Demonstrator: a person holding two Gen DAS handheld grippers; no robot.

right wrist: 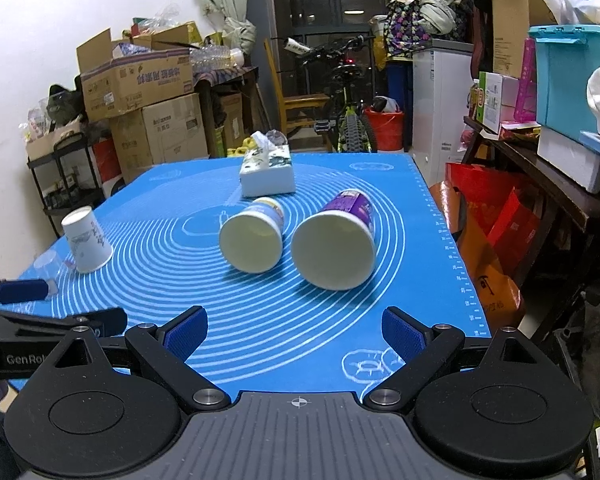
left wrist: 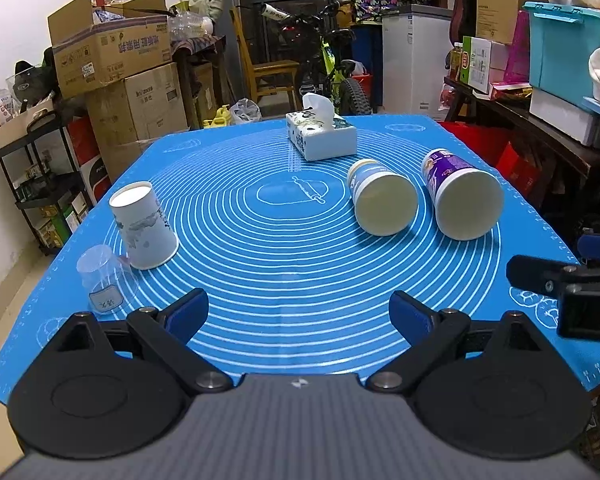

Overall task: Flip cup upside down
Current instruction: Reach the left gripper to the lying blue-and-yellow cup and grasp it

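Blue mat (left wrist: pixel 284 264) carries all items. Tissue box (left wrist: pixel 322 136): far edge, centre. Purple cup (left wrist: pixel 462 196) and white-blue cup (left wrist: pixel 380 198): on their sides near the right edge, mouths toward the cameras. White printed cup (left wrist: pixel 144 226) and clear cup (left wrist: pixel 102 280): inverted, near-left corner. Left gripper (left wrist: pixel 299 314) and right gripper (right wrist: pixel 295 330): fingers apart, empty.

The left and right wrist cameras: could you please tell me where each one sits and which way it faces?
Left wrist: sits behind the open left gripper, looking forward over the blue mat at its near-left part; the right gripper shows at the right edge.
Right wrist: sits behind the open right gripper, facing the mat's right side; the left gripper shows at the left edge.
Shared: white cup, clear cup, blue-labelled cup, purple cup, tissue box.
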